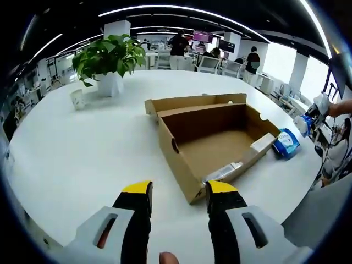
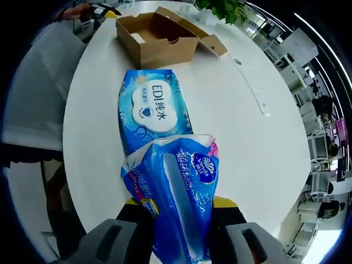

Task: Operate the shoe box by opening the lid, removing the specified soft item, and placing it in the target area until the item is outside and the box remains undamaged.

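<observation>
The brown cardboard shoe box [image 1: 181, 159] lies open on the white table [image 1: 82, 159], its lid folded back on the far side. Inside it are a white piece [image 1: 262, 143] and a clear-wrapped item [image 1: 223, 171] by the near wall. My left gripper [image 1: 179, 191] hangs open just short of the box's near corner. My right gripper [image 2: 181, 204] is shut on a soft blue tissue pack [image 2: 179, 187], held above the table. A blue wet-wipe pack [image 2: 151, 110] lies flat ahead of it, with the shoe box [image 2: 157, 38] beyond. The wet-wipe pack [image 1: 286, 143] rests right of the box.
A potted plant [image 1: 107, 58] and a small white cup [image 1: 77, 99] stand at the table's far left. A person's body [image 2: 38, 93] is at the table edge. A thin white strip [image 2: 253, 88] lies on the table. People and desks fill the background.
</observation>
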